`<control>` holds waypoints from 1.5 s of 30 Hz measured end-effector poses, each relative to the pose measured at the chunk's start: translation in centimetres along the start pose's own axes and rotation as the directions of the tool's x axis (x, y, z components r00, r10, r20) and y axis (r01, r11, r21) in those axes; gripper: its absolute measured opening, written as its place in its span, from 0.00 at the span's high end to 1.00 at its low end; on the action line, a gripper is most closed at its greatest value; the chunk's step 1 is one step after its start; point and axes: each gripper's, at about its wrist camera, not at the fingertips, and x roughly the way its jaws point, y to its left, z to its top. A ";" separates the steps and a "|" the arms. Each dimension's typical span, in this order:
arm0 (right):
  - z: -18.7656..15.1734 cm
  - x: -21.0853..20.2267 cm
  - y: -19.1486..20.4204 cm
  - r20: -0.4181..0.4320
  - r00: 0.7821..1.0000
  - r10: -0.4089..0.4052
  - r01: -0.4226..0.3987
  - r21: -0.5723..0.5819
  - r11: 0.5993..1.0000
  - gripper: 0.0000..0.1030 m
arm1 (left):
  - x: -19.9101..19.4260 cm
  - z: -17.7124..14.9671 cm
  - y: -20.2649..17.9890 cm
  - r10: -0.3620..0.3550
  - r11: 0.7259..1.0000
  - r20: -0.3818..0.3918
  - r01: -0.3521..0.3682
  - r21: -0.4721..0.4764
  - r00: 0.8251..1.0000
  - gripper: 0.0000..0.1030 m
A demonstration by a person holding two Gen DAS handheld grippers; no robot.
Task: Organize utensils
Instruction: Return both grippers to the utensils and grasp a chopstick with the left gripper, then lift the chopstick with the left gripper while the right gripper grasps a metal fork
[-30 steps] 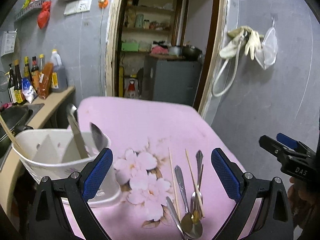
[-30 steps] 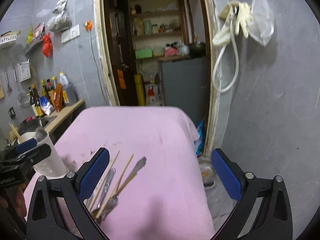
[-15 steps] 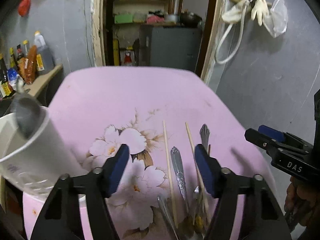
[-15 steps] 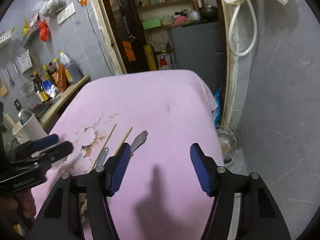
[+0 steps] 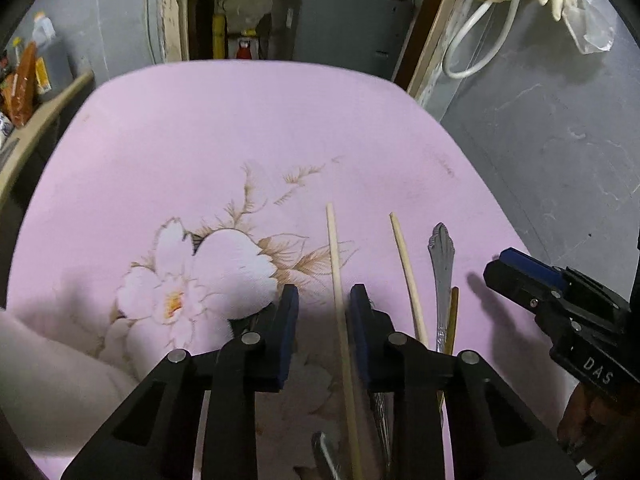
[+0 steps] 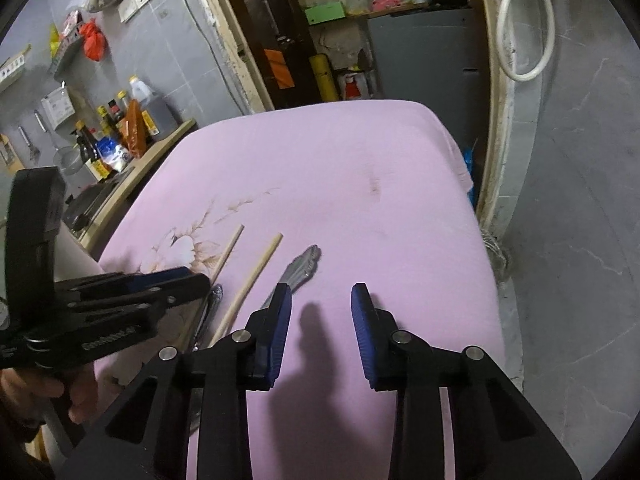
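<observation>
Two wooden chopsticks and several metal utensils lie on the pink flowered tablecloth (image 5: 240,128). My left gripper (image 5: 324,304) is low over the cloth, partly open, with the left chopstick (image 5: 335,272) running between its fingers, not clamped. The second chopstick (image 5: 406,272) and a silver handle (image 5: 440,264) lie just right of it. My right gripper (image 6: 320,304) is partly open and empty, hovering right of the silver handle (image 6: 304,266). Both chopsticks show in the right wrist view (image 6: 228,254), (image 6: 256,276). Each gripper shows in the other's view, the left (image 6: 176,280) and the right (image 5: 520,272).
The white utensil holder (image 5: 48,380) sits at the cloth's left edge, mostly out of frame. A counter with bottles (image 6: 116,136) stands to the left. A grey wall (image 5: 560,140) is close on the right, a doorway (image 5: 300,12) behind.
Both grippers have dropped toward the cloth and narrowed their jaws. My left gripper has moved right, away from the holder, and now straddles the left chopstick.
</observation>
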 end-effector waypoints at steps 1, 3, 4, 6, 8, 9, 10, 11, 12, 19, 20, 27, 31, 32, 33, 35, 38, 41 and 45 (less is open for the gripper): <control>0.1 0.2 0.0 -0.002 1.000 0.003 -0.003 -0.003 1.000 0.72 | 0.2 0.2 0.1 -0.001 1.000 -0.005 0.001 0.003 1.000 0.79; 0.4 0.6 0.2 -0.010 1.000 0.005 -0.005 -0.008 1.000 0.72 | 0.7 0.5 0.0 0.013 1.000 -0.018 -0.013 0.021 1.000 0.79; 0.5 0.9 0.2 -0.018 1.000 0.004 -0.004 -0.008 1.000 0.72 | 0.9 0.6 -0.3 0.021 0.999 -0.022 -0.020 0.029 1.000 0.79; 0.6 1.3 0.3 -0.028 1.000 0.004 -0.004 -0.006 1.000 0.72 | 1.3 0.9 -0.2 0.030 0.999 -0.034 -0.029 0.035 0.999 0.79; 0.7 1.6 0.4 -0.034 0.999 0.004 -0.004 -0.007 1.000 0.72 | 1.6 1.1 -0.2 0.030 0.999 -0.039 -0.029 0.025 0.999 0.79; 0.7 1.7 0.5 -0.036 0.999 0.005 -0.005 -0.007 1.000 0.72 | 1.7 1.2 0.0 0.029 0.999 -0.038 -0.028 0.019 0.999 0.81; 0.7 1.8 0.5 -0.038 0.999 0.005 -0.005 -0.008 1.000 0.72 | 1.6 1.1 0.1 0.035 0.999 -0.035 -0.035 0.017 0.999 0.83; 0.7 1.9 0.5 -0.040 0.999 0.007 -0.007 -0.009 1.000 0.72 | 1.6 1.0 0.2 0.053 0.998 -0.030 -0.053 0.019 0.998 0.90; 0.7 2.0 0.6 -0.043 0.999 0.008 -0.008 -0.011 1.000 0.72 | 1.6 1.0 0.4 0.060 0.998 -0.026 -0.060 0.020 0.998 0.95; 1.1 3.3 1.6 -0.088 0.996 0.004 -0.007 -0.031 0.999 0.72 | 0.5 0.1 1.6 0.052 0.997 -0.028 -0.053 -0.062 0.998 0.97; 1.1 3.5 1.9 -0.098 0.995 -0.004 0.001 -0.037 0.999 0.71 | 0.2 -0.1 1.7 0.054 0.996 -0.027 -0.056 -0.074 0.998 0.97; 1.6 5.1 3.6 -0.144 0.984 -0.108 0.091 -0.119 0.989 0.69 | -2.1 -2.5 1.5 0.055 0.987 -0.033 -0.059 -0.151 0.998 0.97; 1.3 5.2 4.0 -0.131 0.988 -0.080 0.065 -0.113 0.991 0.76 | -2.7 -3.1 1.1 0.045 0.985 -0.041 -0.052 -0.166 0.998 0.98; 1.2 5.1 4.1 -0.131 0.989 -0.072 0.056 -0.117 0.992 0.77 | -2.9 -3.4 1.0 0.043 0.984 -0.043 -0.050 -0.170 0.998 0.98; 1.0 5.0 4.2 -0.133 0.990 -0.056 0.040 -0.121 0.992 0.78 | -3.0 -3.5 0.9 0.039 0.983 -0.045 -0.046 -0.176 0.998 0.98; 0.7 4.5 4.4 -0.141 0.990 -0.030 0.009 -0.143 0.990 0.80 | -3.5 -4.0 0.9 0.032 0.981 -0.050 -0.041 -0.188 0.998 0.98; 0.0 3.7 5.0 -0.148 0.989 -0.011 -0.019 -0.205 0.978 0.81 | -4.3 -4.7 0.9 0.029 0.979 -0.055 -0.039 -0.199 0.998 0.98; -0.8 2.5 5.1 -0.164 0.985 0.058 -0.094 -0.220 0.971 0.81 | -5.3 -5.4 1.2 0.032 0.976 -0.054 -0.042 -0.213 0.998 0.98; -2.5 1.8 5.5 -0.212 0.974 0.084 -0.136 -0.242 0.961 0.81 | -6.9 -7.1 2.1 0.036 0.967 -0.034 -0.043 -0.253 0.999 0.98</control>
